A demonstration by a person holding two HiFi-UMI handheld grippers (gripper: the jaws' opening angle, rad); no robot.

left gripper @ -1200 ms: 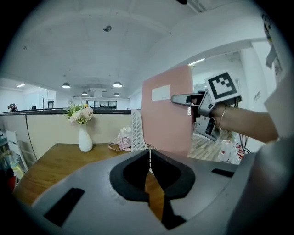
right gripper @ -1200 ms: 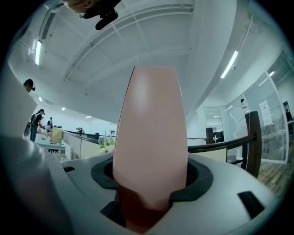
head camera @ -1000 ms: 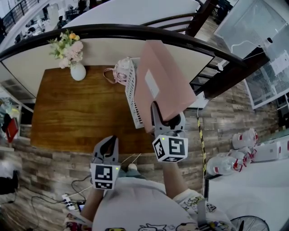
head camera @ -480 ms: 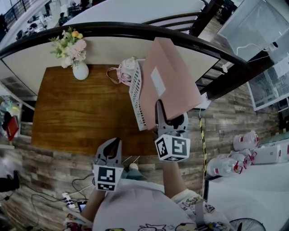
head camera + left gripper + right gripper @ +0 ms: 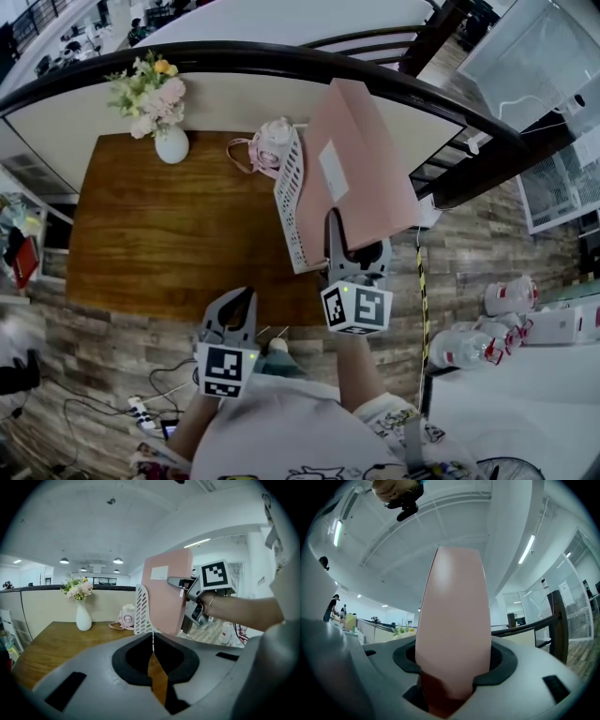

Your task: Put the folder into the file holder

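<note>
- The folder (image 5: pixel 356 169), pink with a white label, is pinched at its lower edge by the right gripper (image 5: pixel 354 251). In the right gripper view it fills the gap between the jaws.
- It is held upright, right of centre in the head view, just beside the white perforated holder (image 5: pixel 291 197) on that holder's right side.
- The left gripper (image 5: pixel 232 309) is kept low at the bottom centre of the frame, well apart from the folder. Its jaws are pressed together with nothing between them.
- The task is judged about half done: the folder is lifted and brought to the holder but not yet seated in it. Whether its lower corner already touches the holder cannot be told.
- What appears left: the folder lined up with the slot, lowered in, and let go.
- The holder stands at the right end of a brown wooden table (image 5: pixel 159 244), which is otherwise mostly bare.
- A white vase (image 5: pixel 172 145) of flowers is seen at the upper left, and a small pink object (image 5: pixel 272 141) just behind the holder.
- A dark curved rail (image 5: pixel 234 61) runs above a pale partition behind the table.
- The floor (image 5: pixel 469 262) is of grey wood-look planks. Cables (image 5: pixel 155 403) lie at the lower left and white bags (image 5: pixel 506 291) at the right edge.
</note>
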